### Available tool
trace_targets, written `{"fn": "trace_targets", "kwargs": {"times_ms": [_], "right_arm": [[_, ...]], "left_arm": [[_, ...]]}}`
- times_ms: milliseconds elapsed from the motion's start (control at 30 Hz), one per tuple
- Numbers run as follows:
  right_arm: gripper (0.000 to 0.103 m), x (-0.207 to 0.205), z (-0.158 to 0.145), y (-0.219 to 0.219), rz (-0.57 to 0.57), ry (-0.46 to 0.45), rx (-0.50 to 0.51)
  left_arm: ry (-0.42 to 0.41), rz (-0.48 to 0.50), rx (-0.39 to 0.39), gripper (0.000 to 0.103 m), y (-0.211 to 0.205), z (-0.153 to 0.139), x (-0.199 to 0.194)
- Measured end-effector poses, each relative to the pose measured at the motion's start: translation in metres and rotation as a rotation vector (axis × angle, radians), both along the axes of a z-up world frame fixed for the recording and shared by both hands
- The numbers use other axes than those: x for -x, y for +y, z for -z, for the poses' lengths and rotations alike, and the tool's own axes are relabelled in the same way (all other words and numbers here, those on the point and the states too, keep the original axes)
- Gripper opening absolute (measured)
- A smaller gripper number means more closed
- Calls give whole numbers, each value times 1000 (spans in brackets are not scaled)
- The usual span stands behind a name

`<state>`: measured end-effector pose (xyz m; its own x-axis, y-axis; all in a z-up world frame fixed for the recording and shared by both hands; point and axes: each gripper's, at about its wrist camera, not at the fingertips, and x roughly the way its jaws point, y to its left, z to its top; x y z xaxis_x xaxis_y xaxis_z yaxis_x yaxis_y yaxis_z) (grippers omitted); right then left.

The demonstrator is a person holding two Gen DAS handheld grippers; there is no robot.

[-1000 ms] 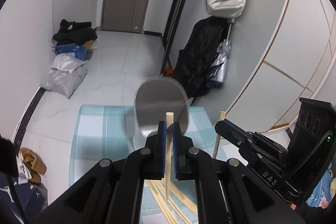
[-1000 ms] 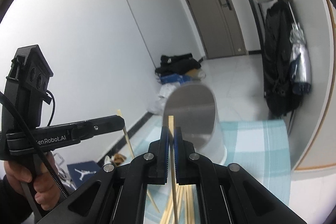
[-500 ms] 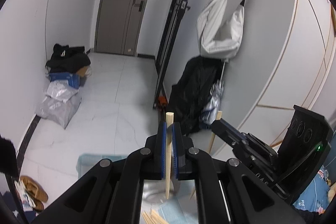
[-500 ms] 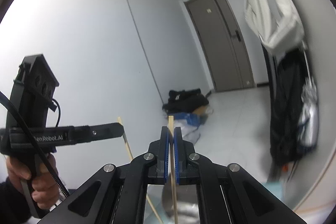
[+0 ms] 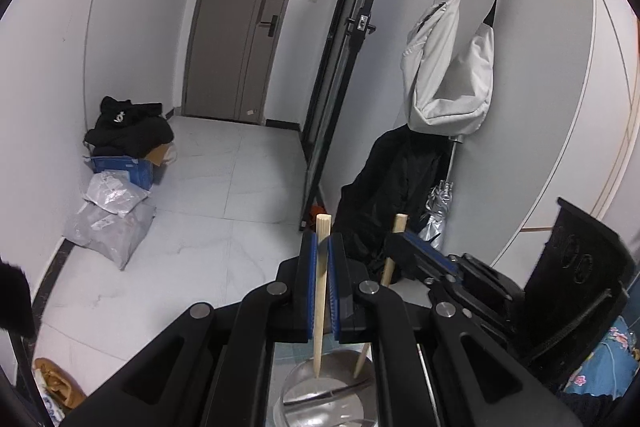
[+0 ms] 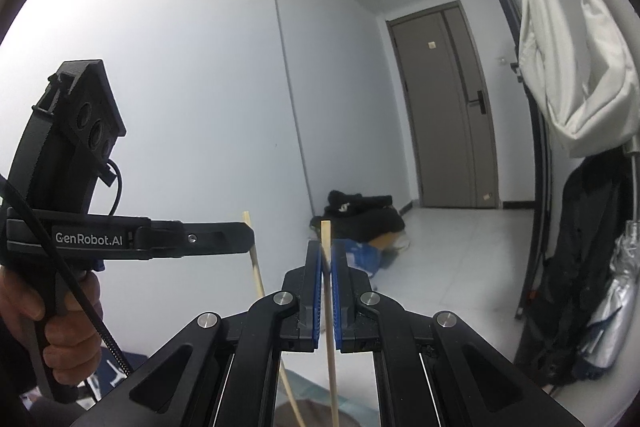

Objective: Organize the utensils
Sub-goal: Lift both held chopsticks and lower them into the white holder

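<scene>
Gripping one chopstick [image 5: 320, 291] each, L hand-held gripper [image 5: 319, 247] & R hand-held gripper [image 6: 326, 255] clenched; tips above metal holder's rim [image 5: 292, 385].

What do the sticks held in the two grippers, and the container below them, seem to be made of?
Left stick, right stick: probably bare wood or bamboo, pale tan, matte, squared tops, no gloss. Container: likely brushed or polished metal, grey and shiny, with reflections on its curved surface; only partly in view.
</scene>
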<state>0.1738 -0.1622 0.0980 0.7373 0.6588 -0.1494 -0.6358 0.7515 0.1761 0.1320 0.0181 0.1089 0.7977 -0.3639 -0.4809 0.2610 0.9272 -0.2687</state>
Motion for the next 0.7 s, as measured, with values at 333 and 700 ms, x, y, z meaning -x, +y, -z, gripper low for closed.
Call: {"fn": "trace_targets", "kwargs": {"times_ms": [333, 700], "right_arm": [[4, -7, 26, 6, -56, 34, 52], [7, 6, 54, 6, -99, 122, 123]], "left_arm": [[33, 63, -64, 2, -12, 24, -7], [160, 108, -85, 3, -13, 44, -9]]}}
